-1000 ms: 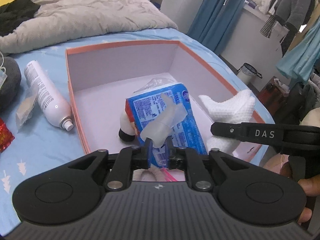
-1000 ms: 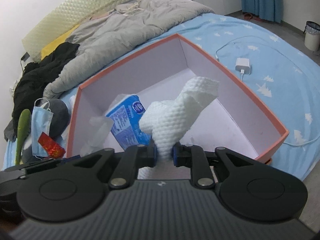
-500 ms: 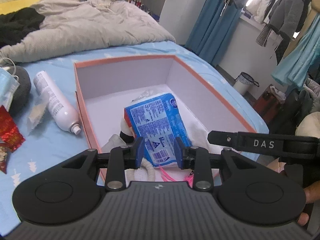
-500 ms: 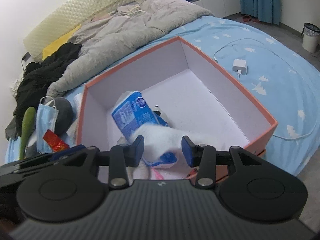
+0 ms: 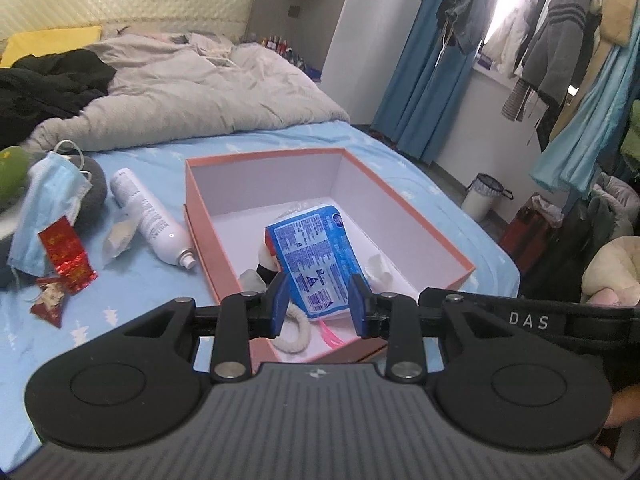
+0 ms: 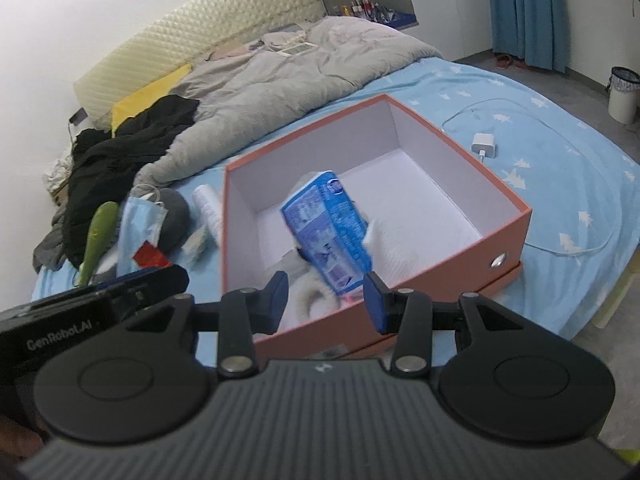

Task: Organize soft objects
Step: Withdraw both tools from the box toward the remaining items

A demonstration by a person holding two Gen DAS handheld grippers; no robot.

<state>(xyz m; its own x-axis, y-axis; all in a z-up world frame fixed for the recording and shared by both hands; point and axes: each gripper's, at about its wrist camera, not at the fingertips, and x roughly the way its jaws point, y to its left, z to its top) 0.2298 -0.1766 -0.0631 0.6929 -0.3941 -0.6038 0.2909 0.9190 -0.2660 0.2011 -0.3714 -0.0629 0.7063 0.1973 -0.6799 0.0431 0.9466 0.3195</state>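
- Between the blue-padded fingers of the left gripper (image 5: 319, 305) a wide gap showed, and they held nothing; the gripper hung above the near end of the box.
- Just beside it to the right, the right gripper (image 6: 326, 302) also stood spread wide with nothing in its grasp, above the box's near wall.
- Below both lay the open salmon-orange cardboard box with a white inside (image 5: 404, 216), resting on the bed.
- Inside the box, toward its near half, a blue printed plastic pack of tissues (image 5: 314, 258) leaned tilted on other soft items.
- A white textured cloth (image 5: 378, 272) lay beside the pack on its right, against the box floor.
- A cream rope-like loop (image 5: 298, 330) and a pink strip (image 5: 330, 334) sat at the near end of the box, under the pack's lower edge.
- Left of the box, on the light blue bed sheet with white tree prints (image 5: 132, 280), a white spray can (image 5: 150, 218) lay on its side, nozzle near the box wall.
- Further left lay a light blue face mask (image 5: 46, 200), a red foil packet (image 5: 66, 254) and a dark grey round cushion (image 5: 94, 194).
- On the far side of the box, a white charger plug with its cable (image 6: 485, 147) rested on the sheet.
- A crumpled grey duvet (image 5: 192, 92) and black clothing (image 6: 120, 140) covered the head of the bed.
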